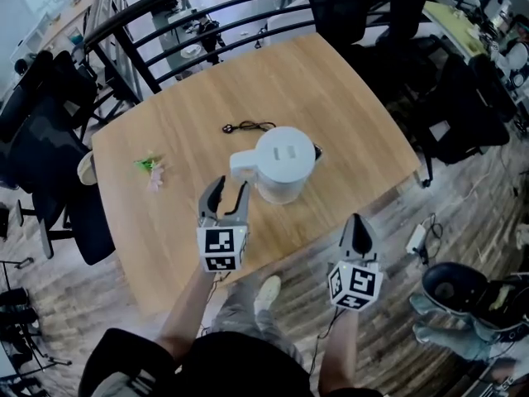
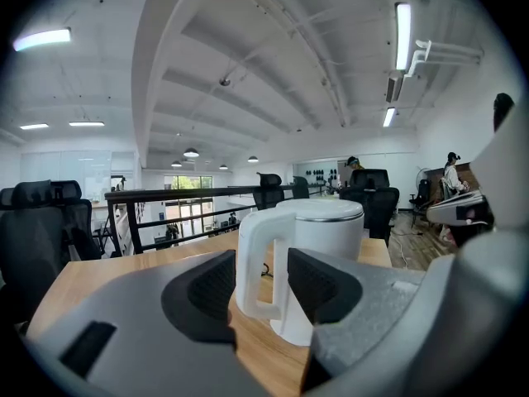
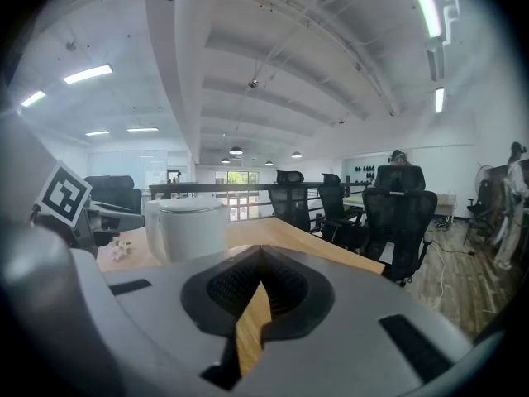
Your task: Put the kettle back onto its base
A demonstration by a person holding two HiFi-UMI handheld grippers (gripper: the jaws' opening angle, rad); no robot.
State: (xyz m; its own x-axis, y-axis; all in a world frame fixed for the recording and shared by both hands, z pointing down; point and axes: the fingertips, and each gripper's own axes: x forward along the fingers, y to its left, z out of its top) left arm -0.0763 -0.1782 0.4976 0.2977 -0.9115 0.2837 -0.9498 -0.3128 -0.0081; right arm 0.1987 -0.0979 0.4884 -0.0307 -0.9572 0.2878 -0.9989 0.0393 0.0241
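Note:
A white kettle point(image 1: 283, 162) with a flat lid stands upright near the middle of the wooden table point(image 1: 355, 114); its handle point(image 1: 242, 165) points toward me. A dark sliver of its base point(image 1: 318, 150) shows at its right foot, and a black cord point(image 1: 248, 126) lies behind it. My left gripper point(image 1: 229, 190) is open, its tips just short of the handle. In the left gripper view the handle point(image 2: 258, 263) stands in line with the gap of that gripper point(image 2: 261, 292). My right gripper point(image 1: 357, 231) is shut and empty, off the table's front edge; its own view shows the kettle point(image 3: 190, 228) at left beyond its tips point(image 3: 263, 292).
A small pink and green flower point(image 1: 151, 169) lies on the table's left part. Black office chairs point(image 1: 50, 151) stand at the left and beyond the far right corner. A black railing point(image 1: 207, 23) runs behind the table. A power strip point(image 1: 416, 238) lies on the floor at right.

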